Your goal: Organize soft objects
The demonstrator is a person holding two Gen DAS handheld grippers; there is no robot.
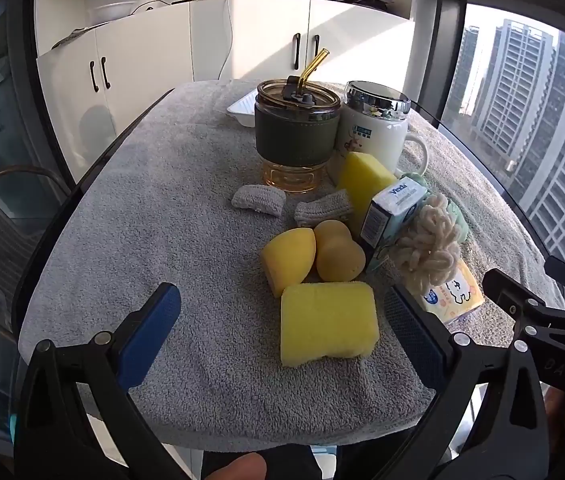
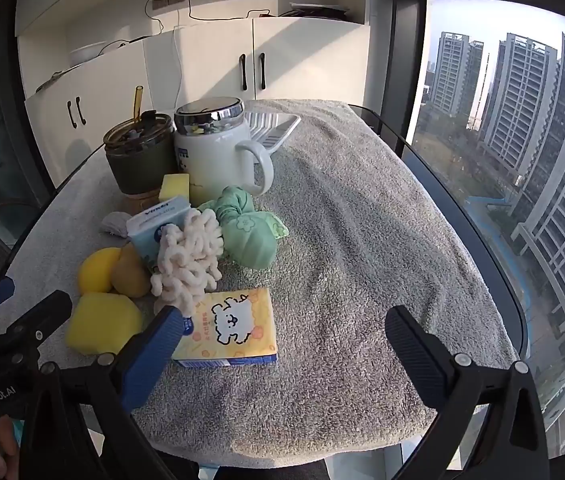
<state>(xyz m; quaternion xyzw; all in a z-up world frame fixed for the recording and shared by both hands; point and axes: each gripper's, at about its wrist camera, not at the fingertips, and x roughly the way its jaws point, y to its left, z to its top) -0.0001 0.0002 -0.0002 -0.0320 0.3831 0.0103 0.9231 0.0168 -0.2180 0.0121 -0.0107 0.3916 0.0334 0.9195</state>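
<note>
A heap of soft things lies on the grey towel-covered table point(image 1: 170, 248). In the left wrist view a yellow sponge point(image 1: 327, 323) lies nearest, just ahead of my open left gripper point(image 1: 282, 312), with two yellow beauty sponges point(image 1: 314, 254) behind it, two grey knitted rolls point(image 1: 259, 199) and an upright yellow sponge point(image 1: 362, 184). In the right wrist view my right gripper point(image 2: 284, 326) stands open above the towel. A yellow tissue pack point(image 2: 232, 328) lies by its left finger, behind it a cream yarn bundle point(image 2: 186, 260), a blue tissue pack point(image 2: 154, 220) and a green cloth bundle point(image 2: 250, 232).
A dark tumbler with an amber straw point(image 1: 297, 128) and a white lidded mug point(image 1: 374, 128) stand behind the heap. A white tray point(image 2: 270, 128) sits at the far edge. Bare towel point(image 2: 362, 240) spreads to the right, ending at a glass window. White cabinets point(image 1: 142, 64) stand beyond.
</note>
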